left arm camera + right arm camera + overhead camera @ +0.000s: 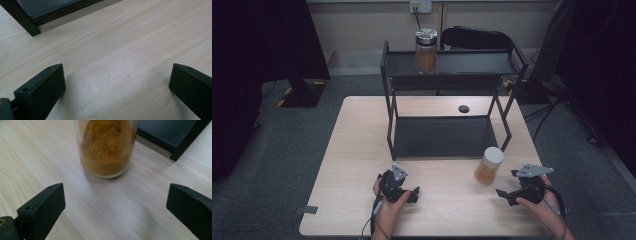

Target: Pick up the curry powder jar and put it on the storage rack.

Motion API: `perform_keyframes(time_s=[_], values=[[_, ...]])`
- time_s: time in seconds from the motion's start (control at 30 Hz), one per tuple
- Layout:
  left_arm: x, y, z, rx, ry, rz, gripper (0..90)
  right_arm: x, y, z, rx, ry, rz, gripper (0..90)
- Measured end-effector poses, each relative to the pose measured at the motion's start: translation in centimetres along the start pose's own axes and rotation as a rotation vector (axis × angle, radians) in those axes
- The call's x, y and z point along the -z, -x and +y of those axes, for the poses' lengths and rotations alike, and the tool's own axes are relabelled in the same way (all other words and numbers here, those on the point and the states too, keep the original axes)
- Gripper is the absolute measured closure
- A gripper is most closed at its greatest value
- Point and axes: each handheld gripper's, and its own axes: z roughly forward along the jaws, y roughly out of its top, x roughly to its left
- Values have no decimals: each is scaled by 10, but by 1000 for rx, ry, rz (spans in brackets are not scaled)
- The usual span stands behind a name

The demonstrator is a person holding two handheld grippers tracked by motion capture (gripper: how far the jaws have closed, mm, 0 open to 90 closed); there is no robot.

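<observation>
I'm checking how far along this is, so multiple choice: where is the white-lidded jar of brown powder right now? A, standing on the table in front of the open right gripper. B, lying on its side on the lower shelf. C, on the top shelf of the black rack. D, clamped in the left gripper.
A: the white-lidded jar stands upright on the table, just ahead of the right gripper, whose jaws are wide apart and empty.

Your left gripper (pixel 412 194) sits low over the table (pixel 447 210) near its front edge, held in your left hand (pixel 388 206); jaws spread wide, nothing between them. Your right gripper (pixel 507 195) sits toward the table's front right corner, in your right hand (pixel 539 202); jaws likewise wide apart, gripping nothing, pointing left.
</observation>
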Motion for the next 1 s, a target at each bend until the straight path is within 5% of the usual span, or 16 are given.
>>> perform_keyframes(time_s=[1.0], values=[[0,0,0,-1,0,1,0,-16,5,23,-8,50,20,14]])
